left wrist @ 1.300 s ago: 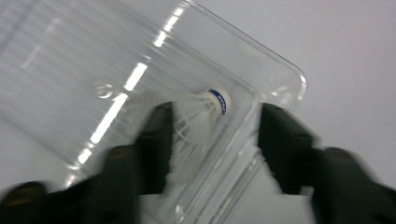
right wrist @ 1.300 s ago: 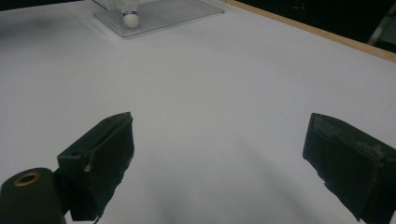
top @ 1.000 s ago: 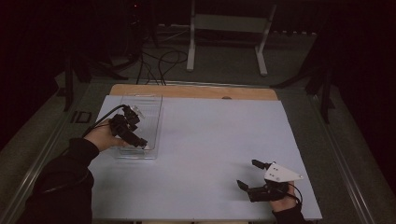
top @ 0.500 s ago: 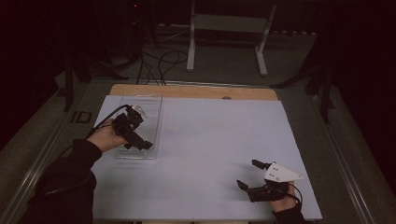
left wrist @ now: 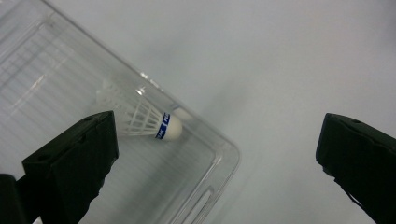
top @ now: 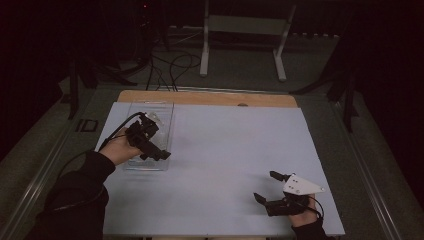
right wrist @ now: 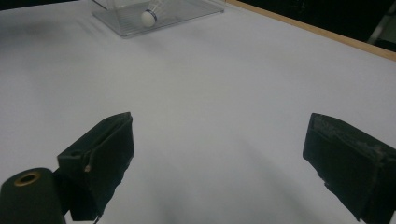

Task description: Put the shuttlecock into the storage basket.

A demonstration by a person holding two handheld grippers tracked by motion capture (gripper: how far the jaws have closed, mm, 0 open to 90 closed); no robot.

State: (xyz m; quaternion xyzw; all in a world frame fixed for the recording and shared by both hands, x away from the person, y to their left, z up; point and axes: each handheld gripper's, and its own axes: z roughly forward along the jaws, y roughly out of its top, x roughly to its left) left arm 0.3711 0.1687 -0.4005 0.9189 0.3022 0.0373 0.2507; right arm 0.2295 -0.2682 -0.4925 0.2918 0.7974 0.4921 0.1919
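We are looking at a white feathered shuttlecock [left wrist: 149, 122] with a rounded cork tip and blue band, lying in the clear ribbed plastic tray [left wrist: 205, 182] just below our left gripper [top: 159, 152], whose fingers have just been opening and are standing wide, released. Our right gripper [top: 265, 186] is hovering spread and empty-handed over the smooth white bench [top: 230, 150], well apart.

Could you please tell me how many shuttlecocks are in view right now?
1: a white shuttlecock lying inside the clear plastic box, near its corner.
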